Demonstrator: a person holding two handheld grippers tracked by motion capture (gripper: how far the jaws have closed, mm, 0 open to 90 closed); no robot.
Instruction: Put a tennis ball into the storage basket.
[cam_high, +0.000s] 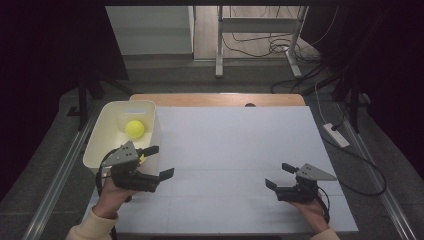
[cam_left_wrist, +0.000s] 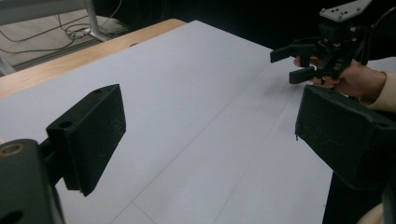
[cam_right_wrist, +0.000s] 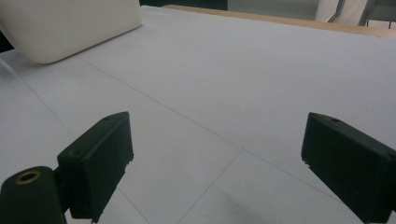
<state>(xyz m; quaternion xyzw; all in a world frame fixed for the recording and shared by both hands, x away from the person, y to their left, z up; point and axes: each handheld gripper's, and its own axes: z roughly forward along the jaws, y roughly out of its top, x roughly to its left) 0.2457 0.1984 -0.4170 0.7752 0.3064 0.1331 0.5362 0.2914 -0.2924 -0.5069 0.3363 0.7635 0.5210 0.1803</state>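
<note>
1. High view: a yellow ball (cam_high: 134, 128) lies inside a cream bin (cam_high: 102, 135) at the left side of the white table (cam_high: 240, 145). The ball is round, so it has no long axis and points no way. The bin's long axis runs away from the person, and its open top faces up. The left gripper (cam_high: 159, 161) sits just in front of the bin's near right corner, its jaws spread apart with nothing between them, pointing right and slightly away. The right gripper (cam_high: 280, 175) is well apart, near the table's right front, with its jaws open, empty and aimed left. The whole middle of the table between them is bare. The left gripper hides part of the bin's near wall.

2. Left gripper view: the two black jaws stand wide over the bare white table (cam_left_wrist: 187, 107). Farther off are the right gripper (cam_left_wrist: 299, 60) and the hand (cam_left_wrist: 355, 79) holding it. The wooden far edge (cam_left_wrist: 70, 58) of the table runs along the upper left.

3. Right gripper view: the jaws are wide apart above the table (cam_right_wrist: 233, 84). The bin (cam_right_wrist: 65, 25) is cut off at the upper left, with just its outer wall seen.
</note>
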